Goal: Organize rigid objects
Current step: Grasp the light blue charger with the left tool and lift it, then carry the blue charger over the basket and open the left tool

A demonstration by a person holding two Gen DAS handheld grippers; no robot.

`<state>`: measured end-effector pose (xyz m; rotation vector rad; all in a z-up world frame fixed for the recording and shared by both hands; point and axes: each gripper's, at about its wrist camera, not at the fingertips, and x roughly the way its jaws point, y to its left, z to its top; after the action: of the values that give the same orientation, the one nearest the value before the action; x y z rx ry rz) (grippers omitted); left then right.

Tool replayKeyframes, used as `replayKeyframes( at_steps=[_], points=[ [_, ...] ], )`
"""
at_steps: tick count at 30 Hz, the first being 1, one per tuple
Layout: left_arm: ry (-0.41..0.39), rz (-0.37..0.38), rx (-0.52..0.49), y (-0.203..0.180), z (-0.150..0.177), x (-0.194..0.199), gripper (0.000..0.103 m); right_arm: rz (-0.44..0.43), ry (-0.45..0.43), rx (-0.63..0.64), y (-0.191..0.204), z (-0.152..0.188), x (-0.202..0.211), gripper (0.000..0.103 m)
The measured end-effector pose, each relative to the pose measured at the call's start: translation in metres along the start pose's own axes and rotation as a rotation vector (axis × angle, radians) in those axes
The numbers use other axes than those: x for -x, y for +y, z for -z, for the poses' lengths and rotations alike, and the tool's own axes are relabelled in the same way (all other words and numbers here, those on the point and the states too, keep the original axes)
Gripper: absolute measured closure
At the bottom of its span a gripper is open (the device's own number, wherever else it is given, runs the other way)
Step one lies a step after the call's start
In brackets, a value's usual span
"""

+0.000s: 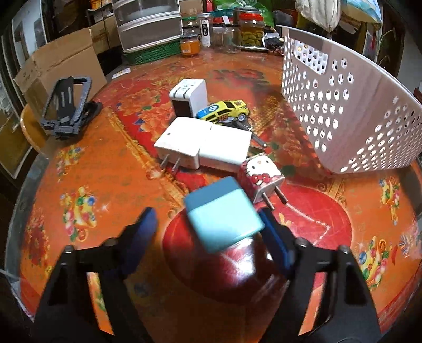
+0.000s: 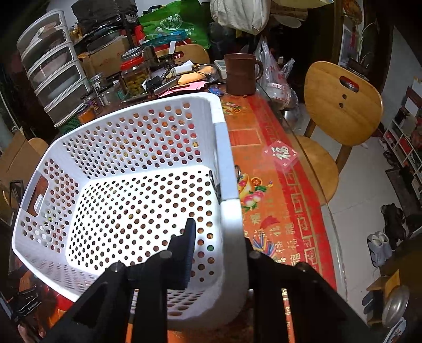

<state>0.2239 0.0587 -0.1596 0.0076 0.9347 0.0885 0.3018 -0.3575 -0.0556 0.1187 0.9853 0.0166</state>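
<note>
In the left wrist view a light-blue block (image 1: 223, 215) lies tilted between the fingers of my left gripper (image 1: 211, 224). The jaws stand wider than the block, with a gap on the left side. Behind it lie a Hello Kitty charger (image 1: 261, 178), two white adapters (image 1: 203, 146), a white plug cube (image 1: 188, 96) and a yellow toy car (image 1: 225, 110). The white perforated basket (image 1: 343, 105) stands at the right. In the right wrist view my right gripper (image 2: 219, 250) is shut on the basket's near wall (image 2: 232, 237), one finger inside, one outside. The basket's floor looks bare.
A black phone stand (image 1: 68, 105) sits at the table's left edge beside a cardboard box (image 1: 60, 63). Jars (image 1: 250, 30) and a drawer unit (image 1: 149, 23) line the back. A brown mug (image 2: 241, 74) and a wooden chair (image 2: 340, 105) are to the right.
</note>
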Motion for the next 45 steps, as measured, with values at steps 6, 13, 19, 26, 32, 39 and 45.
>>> replayKeyframes(
  at_steps=[6, 13, 19, 26, 32, 39, 45],
  points=[
    [-0.012, -0.034, -0.015, 0.000, -0.001, 0.004, 0.056, 0.008, 0.005, 0.005, 0.001, 0.000, -0.001, 0.083],
    [-0.101, -0.144, -0.039, 0.003, -0.008, 0.028, 0.058, 0.026, 0.010, 0.015, 0.003, -0.001, -0.003, 0.083],
    [-0.153, -0.173, -0.055, 0.005, -0.024, 0.049, 0.060, 0.025, -0.011, 0.007, 0.002, 0.000, -0.002, 0.083],
    [-0.222, -0.186, -0.076, -0.003, -0.053, 0.079, 0.061, 0.019, -0.095, -0.015, 0.000, 0.005, 0.001, 0.083],
    [-0.259, -0.199, -0.115, -0.020, -0.083, 0.094, 0.061, 0.018, -0.120, -0.027, -0.002, 0.008, -0.003, 0.084],
    [-0.306, -0.228, -0.204, -0.069, -0.127, 0.100, 0.062, 0.005, -0.115, -0.041, -0.007, 0.008, -0.009, 0.085],
    [-0.297, -0.199, -0.289, -0.128, -0.164, 0.090, 0.062, -0.002, -0.126, -0.052, -0.010, 0.006, -0.010, 0.085]
  ],
)
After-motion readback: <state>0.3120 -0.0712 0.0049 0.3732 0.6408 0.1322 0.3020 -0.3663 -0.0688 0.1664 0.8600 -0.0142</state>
